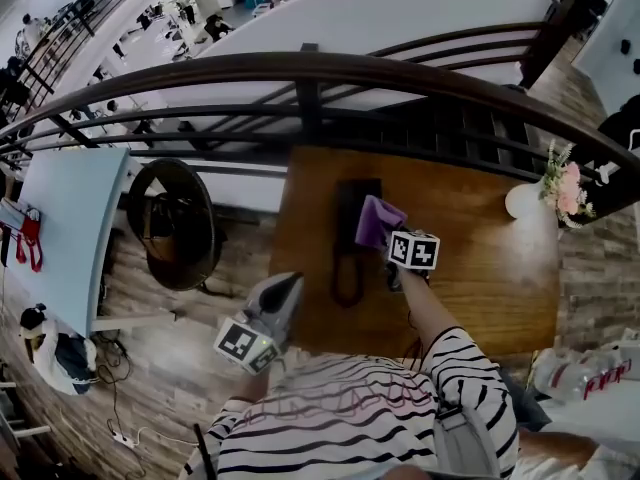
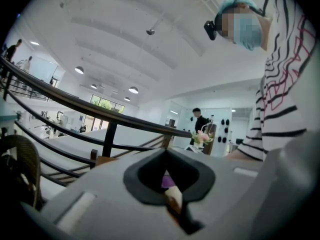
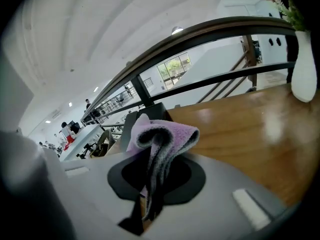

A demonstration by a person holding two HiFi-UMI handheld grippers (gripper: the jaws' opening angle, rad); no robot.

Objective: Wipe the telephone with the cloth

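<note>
readable text: none | brands, numbers, signs: none | marker cube [image 1: 413, 249]: pattern only, no lettering

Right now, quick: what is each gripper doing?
Left gripper: shut, holding nothing.
Right gripper: shut on the cloth.

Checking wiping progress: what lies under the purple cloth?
The black telephone sits under the cloth held by the right gripper. Its left side shows; the part beneath the cloth is covered, so contact is unclear.
</note>
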